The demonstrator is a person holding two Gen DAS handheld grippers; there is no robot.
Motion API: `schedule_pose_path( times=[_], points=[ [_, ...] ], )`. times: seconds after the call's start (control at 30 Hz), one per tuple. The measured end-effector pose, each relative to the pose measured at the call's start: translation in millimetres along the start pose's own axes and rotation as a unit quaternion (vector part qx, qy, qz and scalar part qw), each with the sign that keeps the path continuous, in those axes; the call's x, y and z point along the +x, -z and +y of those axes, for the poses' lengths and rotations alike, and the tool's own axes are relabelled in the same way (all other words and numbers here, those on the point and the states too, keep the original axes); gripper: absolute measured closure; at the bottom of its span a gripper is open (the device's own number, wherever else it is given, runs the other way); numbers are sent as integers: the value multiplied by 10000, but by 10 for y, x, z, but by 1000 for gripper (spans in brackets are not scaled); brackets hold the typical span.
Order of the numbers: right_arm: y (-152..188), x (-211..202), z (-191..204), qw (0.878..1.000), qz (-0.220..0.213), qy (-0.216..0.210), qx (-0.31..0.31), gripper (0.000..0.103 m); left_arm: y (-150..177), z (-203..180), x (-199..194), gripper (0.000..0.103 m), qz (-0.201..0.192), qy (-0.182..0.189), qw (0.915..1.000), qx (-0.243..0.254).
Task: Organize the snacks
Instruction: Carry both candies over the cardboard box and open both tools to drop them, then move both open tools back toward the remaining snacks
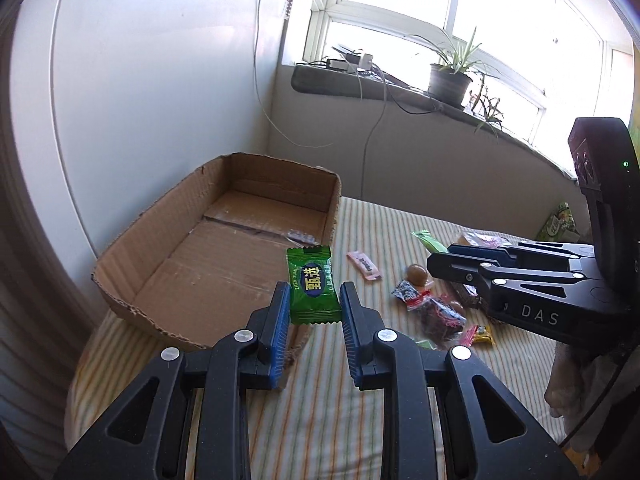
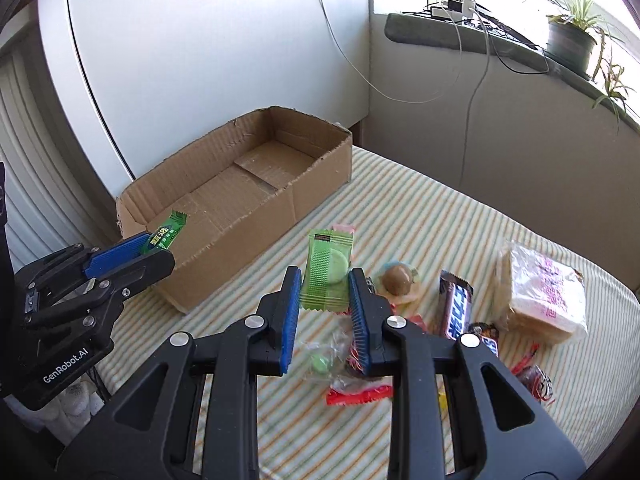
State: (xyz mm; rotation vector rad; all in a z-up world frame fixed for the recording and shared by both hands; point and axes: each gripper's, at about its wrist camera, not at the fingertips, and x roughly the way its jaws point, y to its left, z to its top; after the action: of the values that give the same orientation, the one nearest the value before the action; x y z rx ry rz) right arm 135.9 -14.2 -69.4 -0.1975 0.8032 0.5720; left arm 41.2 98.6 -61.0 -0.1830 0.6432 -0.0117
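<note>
Cardboard box (image 2: 240, 200) lies ahead-left of both; left hand-held gripper (image 1: 314, 300) clenches a green candy (image 1: 311, 284) at its rim (nearer), right hand-held gripper (image 2: 325, 280) clamps a green wafer pack (image 2: 328, 272), upright.

You face a white wall (image 1: 160, 80); bright window (image 1: 460, 4) beyond; potted plant (image 1: 450, 80) and cables on the sill; striped bedding (image 2: 420, 208) below.

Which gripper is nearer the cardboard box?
Left. The left gripper holds its green candy over the near corner of the cardboard box. The right gripper holds a pale green packet out over the striped cloth, clear of the box wall.
</note>
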Motion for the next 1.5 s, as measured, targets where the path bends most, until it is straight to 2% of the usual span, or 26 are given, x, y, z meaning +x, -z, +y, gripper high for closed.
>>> schedule_pose_path(
  times=[0.23, 0.43, 0.7, 1.07, 1.13, 1.2, 1.27, 1.33, 1.43, 1.5],
  points=[
    [-392, 275, 299, 9992, -142, -294, -242, 78, -130, 284, 86, 80, -64, -222, 9996, -172],
    [-566, 577, 504, 9983, -32, -461, -360, 78, -163, 416, 199, 80, -10, -384, 9989, -256],
    [-607, 825, 584, 9975, 127, -602, -359, 78, -167, 525, 234, 80, 7, -509, 9982, -311],
    [-617, 838, 595, 9972, 118, -627, -383, 77, -178, 534, 242, 79, 9, -569, 9979, -318],
    [-620, 818, 593, 9975, 87, -597, -372, 64, -176, 539, 230, 73, -1, -602, 9976, -330],
    [-621, 786, 585, 9978, 19, -554, -355, 53, -169, 545, 204, 61, -22, -635, 9974, -346],
    [-620, 749, 564, 9981, -32, -518, -326, 48, -166, 553, 181, 61, -39, -654, 9972, -361],
    [-615, 704, 535, 9984, -77, -481, -297, 36, -167, 550, 163, 61, -51, -665, 9971, -355],
    [-604, 633, 498, 9986, -139, -432, -271, 31, -165, 529, 126, 61, -71, -666, 9972, -332],
    [-599, 578, 474, 9988, -178, -382, -250, 28, -164, 512, 102, 54, -80, -669, 9972, -324]
  ],
)
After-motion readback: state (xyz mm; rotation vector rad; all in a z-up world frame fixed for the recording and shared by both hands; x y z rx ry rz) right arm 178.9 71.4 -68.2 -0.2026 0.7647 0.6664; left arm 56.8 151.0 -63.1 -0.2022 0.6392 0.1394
